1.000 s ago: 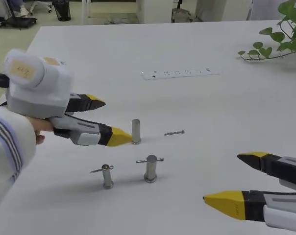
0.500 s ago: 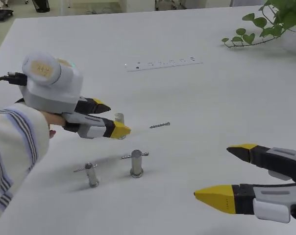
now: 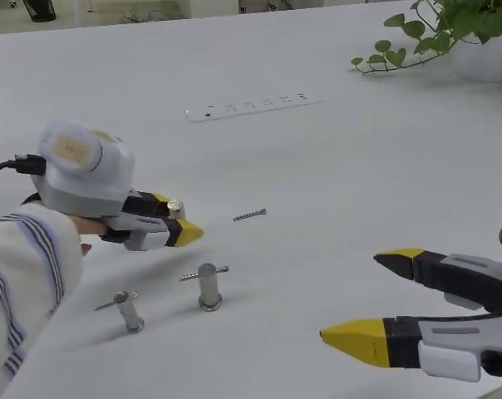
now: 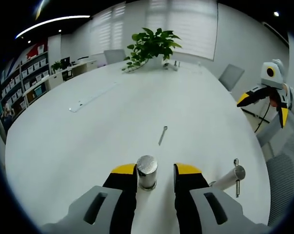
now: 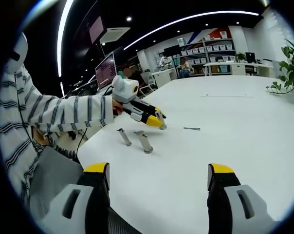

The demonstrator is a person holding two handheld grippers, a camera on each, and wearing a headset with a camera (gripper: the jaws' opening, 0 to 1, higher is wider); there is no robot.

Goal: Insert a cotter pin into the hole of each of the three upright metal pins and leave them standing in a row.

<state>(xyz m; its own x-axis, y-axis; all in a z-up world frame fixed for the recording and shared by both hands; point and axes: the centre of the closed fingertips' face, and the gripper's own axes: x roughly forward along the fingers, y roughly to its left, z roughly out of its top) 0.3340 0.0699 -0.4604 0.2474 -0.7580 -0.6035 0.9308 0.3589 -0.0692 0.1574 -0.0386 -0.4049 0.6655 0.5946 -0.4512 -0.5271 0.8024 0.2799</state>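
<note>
The left gripper's (image 3: 178, 216) fingers sit narrow around the bare metal pin (image 4: 147, 171), a gap on one side, likely to steady it. The right gripper (image 3: 352, 297) hovers wide, empty; the loose cotter pin (image 3: 249, 215) lies on the surface (image 3: 359, 166) nearby.

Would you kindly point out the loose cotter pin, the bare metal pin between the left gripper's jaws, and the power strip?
loose cotter pin (image 3: 249, 215): head view, middle of its shaft.
bare metal pin (image 4: 147, 175): left gripper view, its side just below the flat top.
power strip (image 3: 249, 105): head view, middle of its top face.
</note>
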